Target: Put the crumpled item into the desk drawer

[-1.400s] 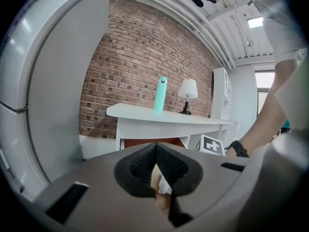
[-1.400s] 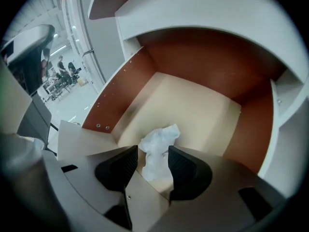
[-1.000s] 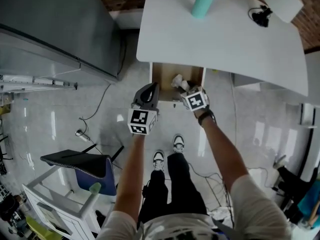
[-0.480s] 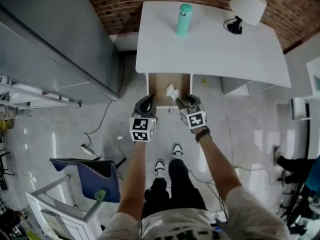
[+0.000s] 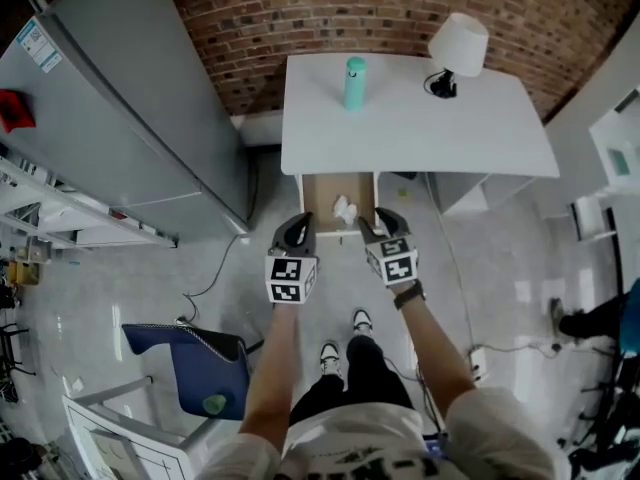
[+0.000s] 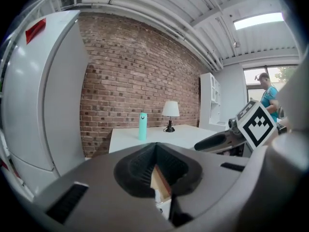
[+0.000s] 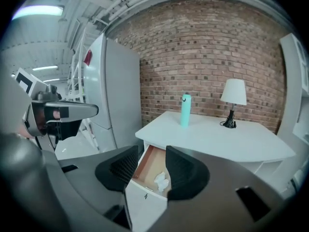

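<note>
A crumpled white item (image 5: 344,209) (image 7: 161,180) lies inside the open desk drawer (image 5: 316,200) (image 7: 143,164), which is pulled out from under the white desk (image 5: 420,133). My right gripper (image 5: 368,225) (image 7: 152,161) hovers just in front of the drawer's right front corner, open, with nothing between its jaws. Level with it at the drawer's left front corner is my left gripper (image 5: 300,225) (image 6: 155,152), its jaws shut and empty. Through the small gap under its pads only a sliver of the drawer's wooden side shows.
A teal bottle (image 5: 354,83) and a white lamp (image 5: 455,53) stand on the desk, against a brick wall. A tall grey fridge (image 5: 120,118) stands to the left. A blue chair (image 5: 190,353) sits behind left. A cable lies on the floor (image 5: 215,268).
Both grippers have drawn back from the drawer. The right gripper was over the crumpled item in the drawer and is now outside it; the item stays in the drawer.
</note>
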The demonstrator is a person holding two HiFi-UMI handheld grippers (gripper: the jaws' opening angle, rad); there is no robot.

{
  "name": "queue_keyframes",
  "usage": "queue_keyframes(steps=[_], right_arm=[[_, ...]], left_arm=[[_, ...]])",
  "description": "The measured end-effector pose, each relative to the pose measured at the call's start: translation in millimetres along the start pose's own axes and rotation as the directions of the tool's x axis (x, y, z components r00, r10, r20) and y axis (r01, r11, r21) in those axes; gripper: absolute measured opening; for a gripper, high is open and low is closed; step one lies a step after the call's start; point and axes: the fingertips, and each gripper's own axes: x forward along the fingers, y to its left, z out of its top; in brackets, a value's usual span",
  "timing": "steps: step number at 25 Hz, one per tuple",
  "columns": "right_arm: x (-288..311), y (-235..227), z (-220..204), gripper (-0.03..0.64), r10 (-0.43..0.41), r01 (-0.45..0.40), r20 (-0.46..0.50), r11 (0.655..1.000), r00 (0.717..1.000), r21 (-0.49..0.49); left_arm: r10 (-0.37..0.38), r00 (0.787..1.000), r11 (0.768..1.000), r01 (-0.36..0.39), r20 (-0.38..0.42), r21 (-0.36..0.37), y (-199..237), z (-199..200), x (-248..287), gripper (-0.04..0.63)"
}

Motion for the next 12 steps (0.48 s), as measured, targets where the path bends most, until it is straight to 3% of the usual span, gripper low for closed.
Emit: queue_keyframes(steps=[12], right_arm=[[-104, 29, 68, 0.109, -0.115, 0.105, 0.232, 0.993, 0.966, 0.056]], left_arm=[[0.043, 0.991, 0.998, -0.049, 0.123, 0.043, -16, 67, -86, -0.003]])
